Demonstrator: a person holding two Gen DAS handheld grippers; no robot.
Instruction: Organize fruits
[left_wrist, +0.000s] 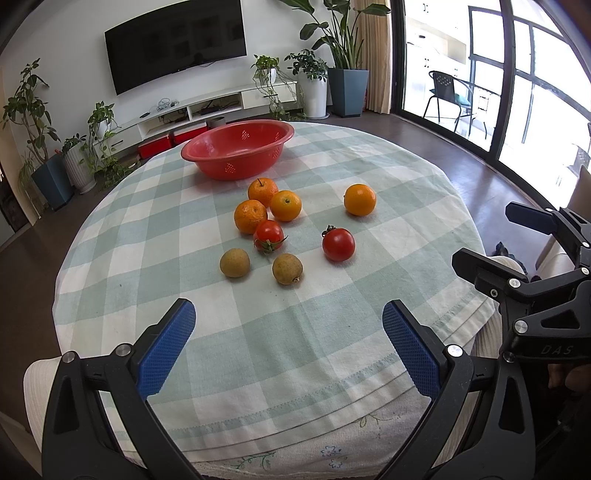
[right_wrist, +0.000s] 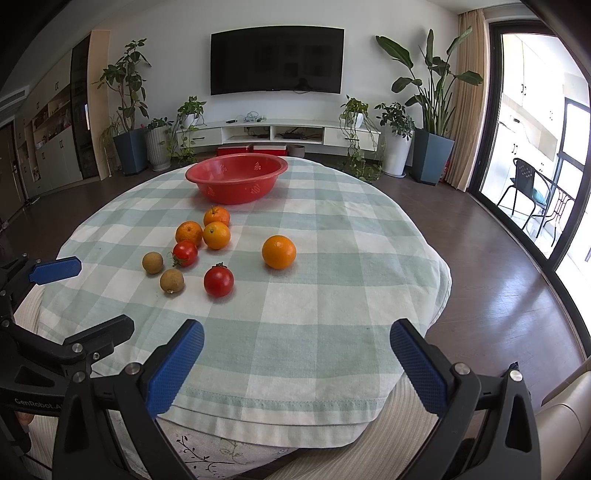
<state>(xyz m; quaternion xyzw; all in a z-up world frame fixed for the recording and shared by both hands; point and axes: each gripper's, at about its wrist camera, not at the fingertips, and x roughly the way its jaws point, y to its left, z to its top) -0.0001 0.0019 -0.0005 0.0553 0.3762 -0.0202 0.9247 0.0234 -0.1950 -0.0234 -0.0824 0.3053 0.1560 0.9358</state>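
Both your left gripper (left_wrist: 289, 345) and right gripper (right_wrist: 296, 365) hover released, holding nothing. Fruits sit loose mid-tabletop (left_wrist: 369, 295), near the red basket (left_wrist: 238, 149). Nudge the clustered oranges (left_wrist: 266, 206) and the round tomatoes (left_wrist: 338, 244) may roll off.

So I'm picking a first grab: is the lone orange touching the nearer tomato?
Apart. The right wrist view shows checked cloth between the lone orange and the nearer tomato; the left wrist view shows the same gap.
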